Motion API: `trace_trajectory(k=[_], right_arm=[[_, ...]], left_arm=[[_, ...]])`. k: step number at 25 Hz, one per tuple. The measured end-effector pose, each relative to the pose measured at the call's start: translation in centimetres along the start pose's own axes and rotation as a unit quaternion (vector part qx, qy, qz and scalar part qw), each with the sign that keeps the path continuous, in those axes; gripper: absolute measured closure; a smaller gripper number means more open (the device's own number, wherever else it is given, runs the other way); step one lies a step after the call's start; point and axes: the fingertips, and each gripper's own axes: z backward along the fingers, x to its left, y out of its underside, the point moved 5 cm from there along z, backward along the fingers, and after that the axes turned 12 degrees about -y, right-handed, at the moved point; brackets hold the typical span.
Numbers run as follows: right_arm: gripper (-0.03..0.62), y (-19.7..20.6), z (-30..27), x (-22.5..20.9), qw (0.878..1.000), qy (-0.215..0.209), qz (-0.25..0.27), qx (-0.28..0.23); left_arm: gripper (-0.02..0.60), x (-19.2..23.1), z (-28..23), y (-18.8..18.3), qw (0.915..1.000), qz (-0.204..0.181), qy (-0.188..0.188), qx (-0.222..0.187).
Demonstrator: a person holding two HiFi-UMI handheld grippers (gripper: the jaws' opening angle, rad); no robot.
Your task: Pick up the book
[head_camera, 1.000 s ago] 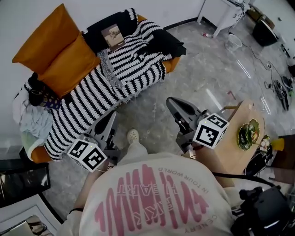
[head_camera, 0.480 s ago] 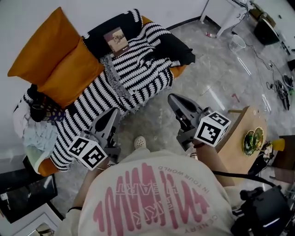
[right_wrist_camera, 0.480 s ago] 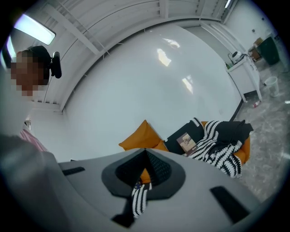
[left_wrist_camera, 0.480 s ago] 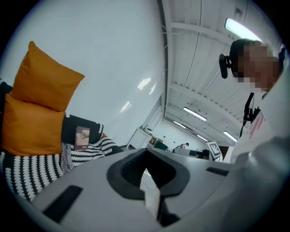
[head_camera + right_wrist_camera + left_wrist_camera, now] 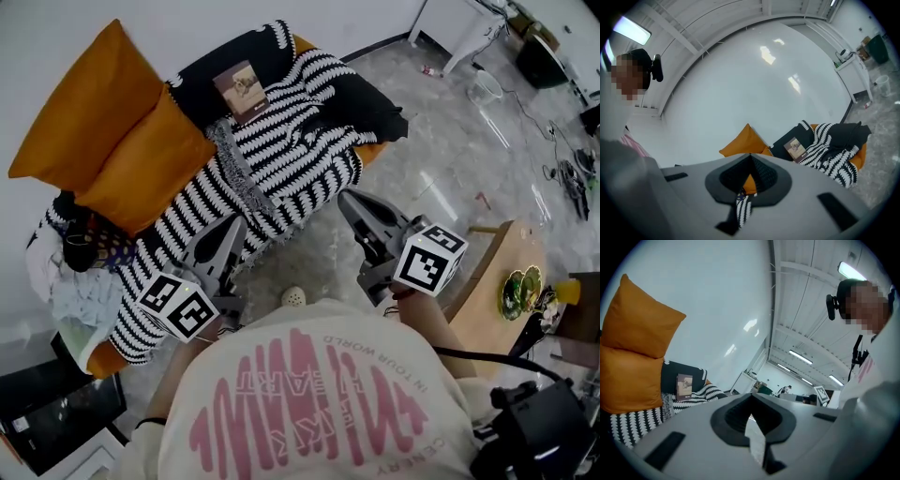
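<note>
Head view shows the book (image 5: 242, 87) lying on a black cloth (image 5: 200, 71) next to the striped blanket (image 5: 281, 159), well away from both grippers. The left gripper (image 5: 230, 228) and right gripper (image 5: 352, 200) are each closed tight, tips together, with nothing in them

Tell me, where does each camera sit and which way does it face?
Head view: on the person's head, looking steeply down at the book on a striped blanket; shows shirt, left gripper, right gripper.
Left gripper view: rides that gripper, looking along its shut jaws toward the book; the shirt shows.
Right gripper view: likewise, on its own gripper.
Shared: all see the book.
</note>
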Motion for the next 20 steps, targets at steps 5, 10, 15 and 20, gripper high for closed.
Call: trace_trajectory(k=[5, 10, 15, 20], right_arm=[[0.588, -0.1, -0.3, -0.4, 1.0, 0.007, 0.002, -0.005], [0.588, 0.0, -1.1, -0.9, 1.0, 0.008, -0.006, -0.008], [0.587, -0.2, -1.9, -1.1, 1.0, 0.001, 0.001, -0.005], [0.587, -0.4, -3.1, -1.1, 1.0, -0.005, 0.009, 0.007]], left_arm=[[0.575, 0.5, -0.5, -0.5, 1.0, -0.002, 0.005, -0.007], [0.575, 1.0, -0.9, -0.8, 1.0, -0.004, 0.007, -0.003], [0.575, 1.1, -0.7, -1.0, 0.9999, -0.008, 0.008, -0.01], [0.575, 1.7, -0.6, -1.4, 0.9997, -0.009, 0.003, -0.024]])
